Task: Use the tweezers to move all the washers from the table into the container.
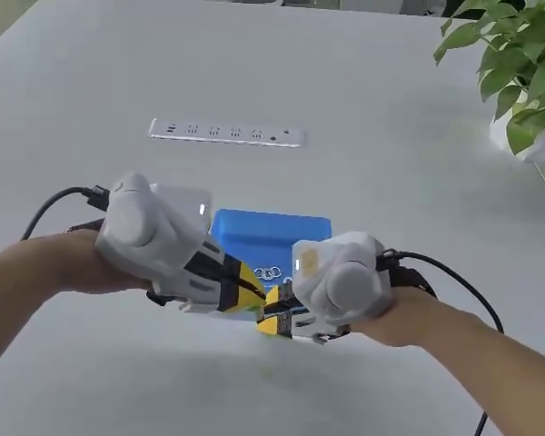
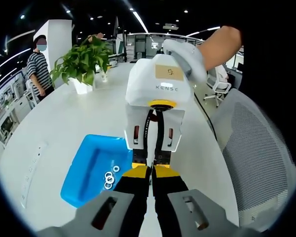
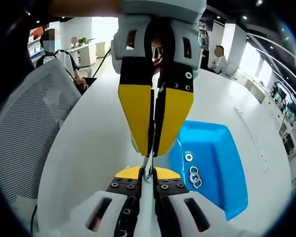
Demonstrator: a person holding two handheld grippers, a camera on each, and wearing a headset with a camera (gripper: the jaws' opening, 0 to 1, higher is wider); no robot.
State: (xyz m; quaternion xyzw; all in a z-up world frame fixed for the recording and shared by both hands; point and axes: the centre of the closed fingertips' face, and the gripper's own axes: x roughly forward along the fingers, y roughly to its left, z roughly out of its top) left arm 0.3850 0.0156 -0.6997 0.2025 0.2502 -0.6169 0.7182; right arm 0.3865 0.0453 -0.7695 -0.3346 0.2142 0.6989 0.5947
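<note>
The right hand-held gripper (image 2: 149, 160) is showing small grey lettering on its white housing that reads something like "KENSE", under a tan label too small to read. Its jaws are pressing shut, with the pale strip of the tweezers (image 3: 148, 170) running out between them. The left hand-held gripper (image 3: 155, 148) is facing it nose to nose, its yellow jaws closing together on the thin metal end of the same tweezers, so both seem to be pinching the tool at once, though exactly where each grip lands I cannot tell.

The pair are hovering low over the near edge of the blue container (image 1: 272, 232), which is sitting on the pale counter (image 1: 391, 182). The washers (image 1: 268, 272) are lying inside it in a small cluster near one wall, one a little apart from the rest.

Farther back, a white power strip (image 1: 227, 133) is lying flat – its markings are too small to read – and a leafy plant (image 1: 518, 64) is standing at the counter's far corner. A grey mesh chair (image 2: 259, 148) is sitting beside the counter, and people are standing about in the office behind.
</note>
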